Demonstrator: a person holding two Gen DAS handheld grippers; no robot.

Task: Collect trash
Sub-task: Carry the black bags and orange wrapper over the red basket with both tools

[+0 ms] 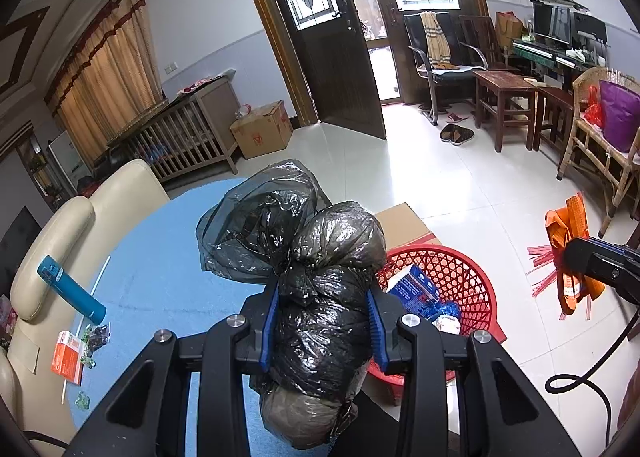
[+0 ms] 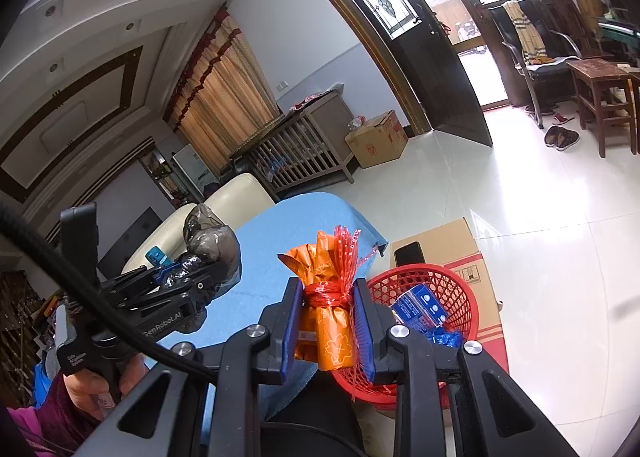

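The blue-padded fingers (image 1: 378, 331) of the left gripper (image 1: 323, 327) are clamping a bundle of black trash bags (image 1: 320, 297), pressing on it from both sides; the knotted bundle is bulging above and below the pads and is hanging over the near edge of the blue-covered table (image 1: 160, 277). In the right wrist view the same gripper is showing from the side, its body bearing white lettering that is reading partly as "GenRobot.AI", with a person's hand (image 2: 90, 389) gripping its handle.

The right gripper (image 2: 326, 327) is holding an orange wrapped bundle (image 2: 328, 321), its fingers (image 2: 291, 329) closing on the bundle just below a red plastic tie (image 2: 326, 293) that is binding it. The orange wrap is carrying a pale flower outline print; a small label on its lower left is too small to read.

Just beside the table, on the floor, a red mesh basket (image 2: 424, 285) is sitting in front of a cardboard box (image 2: 448, 245). Inside the basket a blue carton (image 2: 420, 309) with round white logos is lying tilted; its writing is not legible.

On the tabletop, well apart from the bags, a teal cylinder (image 1: 72, 287) is lying near the sofa edge, and an orange and white small box (image 1: 68, 357) is resting next to green clips (image 1: 90, 341). Its print is unreadable. A second cardboard carton (image 1: 262, 129) near the door is showing a red mark.
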